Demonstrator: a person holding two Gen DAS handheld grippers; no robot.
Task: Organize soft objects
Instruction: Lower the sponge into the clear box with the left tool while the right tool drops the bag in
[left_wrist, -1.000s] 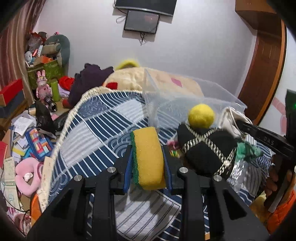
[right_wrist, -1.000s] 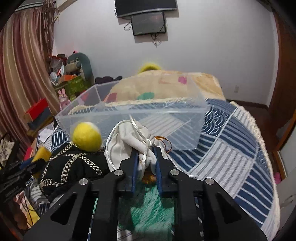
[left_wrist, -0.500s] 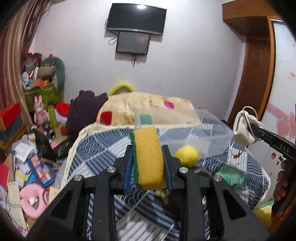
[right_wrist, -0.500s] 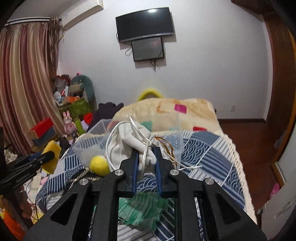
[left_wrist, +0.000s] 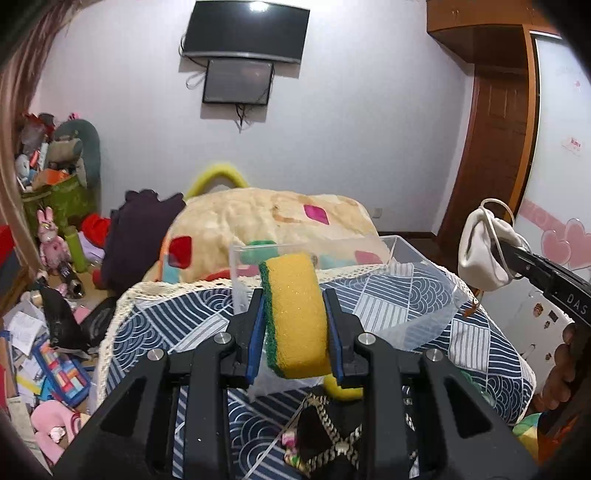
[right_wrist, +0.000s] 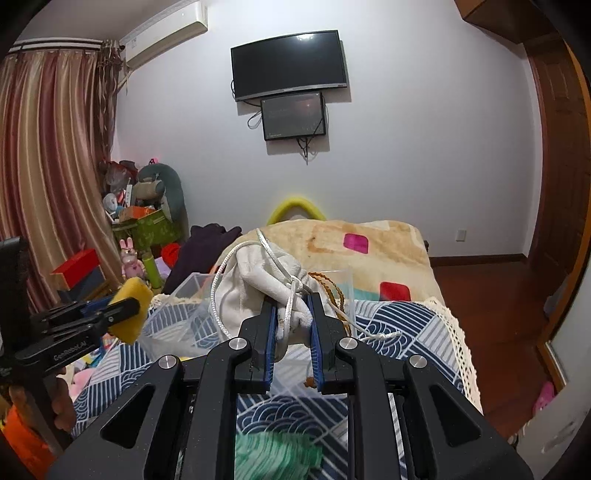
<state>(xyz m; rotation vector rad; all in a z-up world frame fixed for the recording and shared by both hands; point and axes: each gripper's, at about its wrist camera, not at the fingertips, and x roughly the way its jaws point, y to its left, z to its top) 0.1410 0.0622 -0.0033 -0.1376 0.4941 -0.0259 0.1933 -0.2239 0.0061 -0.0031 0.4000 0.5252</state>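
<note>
Left gripper clamped on yellow-green sponge, raised above clear bin on bed's patterned quilt. Right gripper pinching white drawstring pouch, lifted over bin's right end. Green cloth on quilt below.

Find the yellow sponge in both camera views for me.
Left wrist: sponge at centre, clamped in the left claw.
Right wrist: sponge at far left, in that same claw.
Shared landmark: the TV on the wall.
</note>
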